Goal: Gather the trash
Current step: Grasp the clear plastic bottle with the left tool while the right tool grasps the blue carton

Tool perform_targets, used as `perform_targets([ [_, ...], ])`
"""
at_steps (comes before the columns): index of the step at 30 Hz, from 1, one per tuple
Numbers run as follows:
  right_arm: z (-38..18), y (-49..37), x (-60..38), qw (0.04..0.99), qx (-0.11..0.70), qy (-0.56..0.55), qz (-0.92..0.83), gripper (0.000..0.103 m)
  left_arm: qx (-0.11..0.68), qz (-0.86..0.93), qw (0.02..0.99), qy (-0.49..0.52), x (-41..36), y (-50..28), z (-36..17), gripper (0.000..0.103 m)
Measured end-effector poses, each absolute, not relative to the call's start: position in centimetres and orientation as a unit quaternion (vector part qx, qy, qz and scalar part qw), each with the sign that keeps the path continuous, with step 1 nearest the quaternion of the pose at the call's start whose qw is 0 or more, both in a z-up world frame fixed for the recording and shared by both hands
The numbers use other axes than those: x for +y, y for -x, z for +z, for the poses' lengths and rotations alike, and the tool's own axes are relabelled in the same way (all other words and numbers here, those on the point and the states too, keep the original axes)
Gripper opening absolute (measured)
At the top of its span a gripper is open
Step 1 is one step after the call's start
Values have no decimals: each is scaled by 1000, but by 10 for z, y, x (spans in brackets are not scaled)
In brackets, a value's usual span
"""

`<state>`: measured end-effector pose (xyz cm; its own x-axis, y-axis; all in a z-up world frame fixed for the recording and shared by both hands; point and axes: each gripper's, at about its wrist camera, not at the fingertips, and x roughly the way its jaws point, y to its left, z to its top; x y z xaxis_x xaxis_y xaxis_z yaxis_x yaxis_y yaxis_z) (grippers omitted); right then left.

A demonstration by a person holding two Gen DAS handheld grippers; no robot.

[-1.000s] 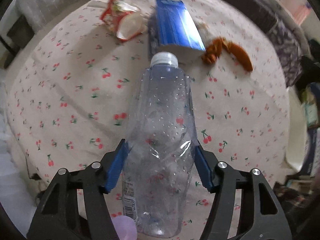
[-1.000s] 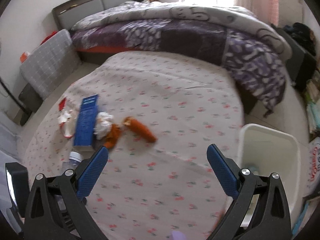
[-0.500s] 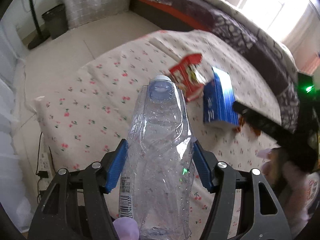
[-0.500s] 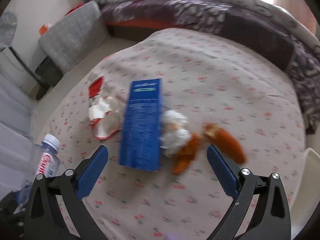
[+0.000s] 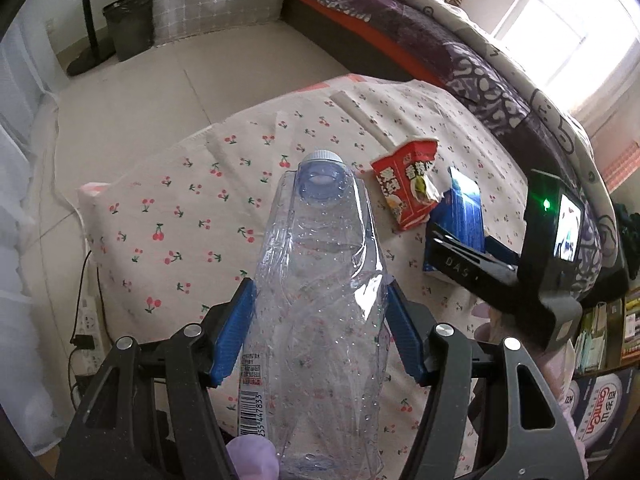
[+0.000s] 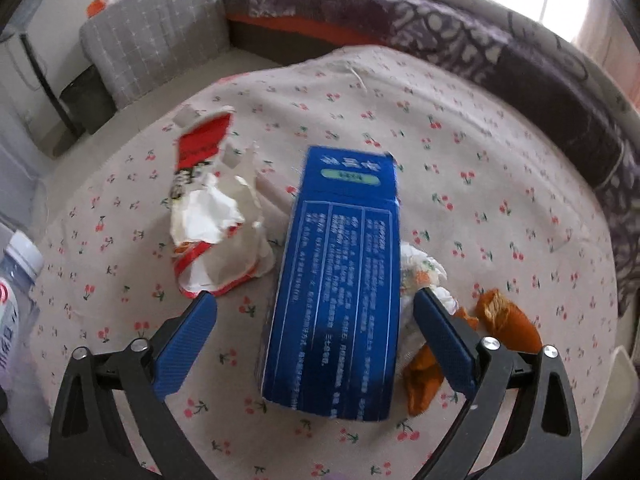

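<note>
Trash lies scattered on a cherry-print cloth (image 6: 500,168) as I work both tools over it. My left hand-held gripper (image 5: 320,320) is clamped on a clear, crumpled bottle (image 5: 320,300), its blue pads pressed into the plastic on both sides, the white cap pointing away from the camera and the barcode label near the lower edge. The bottle is off the cloth, held in the air above it.

My right hand-held gripper (image 6: 316,332) hangs spread wide over a blue box (image 6: 340,280), one finger on either side of it and neither touching it. The box lies flat on the cloth, its printed face up. Just left of it sits a torn red wrapper (image 6: 208,216) with its white inner side exposed. Against the box's right edge is a crumpled white tissue (image 6: 420,268), and beside that an orange peel (image 6: 504,320), partly behind the right finger.

From the left camera, the wrapper (image 5: 408,184) and the box (image 5: 464,212) appear beyond the bottle, with the right tool reaching over the box. A bed (image 6: 440,16) with a purple patterned quilt borders the far side of the cloth. The bottle (image 6: 16,280) also shows at the left edge of the right view.
</note>
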<state>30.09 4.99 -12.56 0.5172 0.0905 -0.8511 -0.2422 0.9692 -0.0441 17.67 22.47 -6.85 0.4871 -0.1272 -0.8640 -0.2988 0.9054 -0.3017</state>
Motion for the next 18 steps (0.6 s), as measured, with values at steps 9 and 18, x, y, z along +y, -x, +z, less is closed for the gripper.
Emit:
perform_targets([
  [9, -84, -282, 38, 888, 441, 41, 122, 33, 469, 58, 854, 218, 224, -172, -49, 61],
  [18, -67, -260, 12, 884, 447, 33, 129, 28, 442, 51, 872, 204, 210, -170, -33, 61],
])
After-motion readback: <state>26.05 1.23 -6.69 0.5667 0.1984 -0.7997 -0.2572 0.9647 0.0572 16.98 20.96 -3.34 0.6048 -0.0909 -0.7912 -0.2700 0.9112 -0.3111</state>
